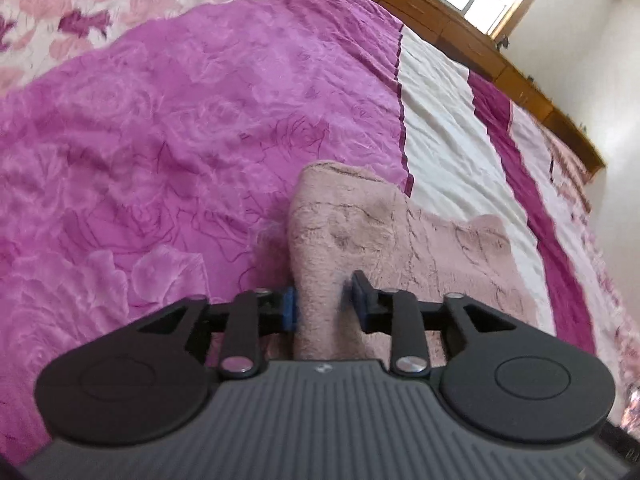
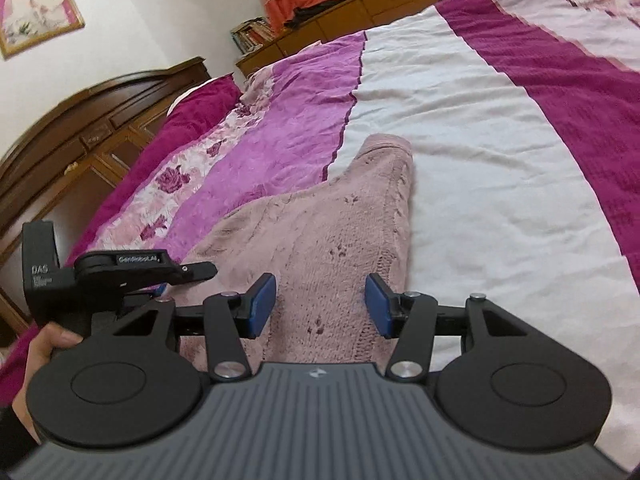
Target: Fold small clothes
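Mid-fold, by the look of it. Dusty-pink fluffy knitted garment (image 2: 320, 248) spread on the bed's purple, white and magenta striped bedspread (image 2: 500, 140), a narrow sleeve-like end reaching far across the white stripe, the wider body near both cameras.

Left gripper (image 1: 323, 308) at the garment's left edge, fingers (image 1: 362, 300) partly spread with a raised ridge of pink fabric (image 1: 320, 312) standing between them; left pad against the cloth, right pad blurred, so a firm pinch cannot be confirmed. Right gripper (image 2: 321, 306) over the near middle of the knit, fingers (image 2: 264, 300) spread wide, pads clear of the fabric, nothing held. A person's hand (image 2: 44, 344) at the near left.

Next move, as a judgement: a sure pinch on the near edge with both fingers, then a lift and carry toward the far end, layers kept aligned; soft pile likely to slip from a shallow grip.
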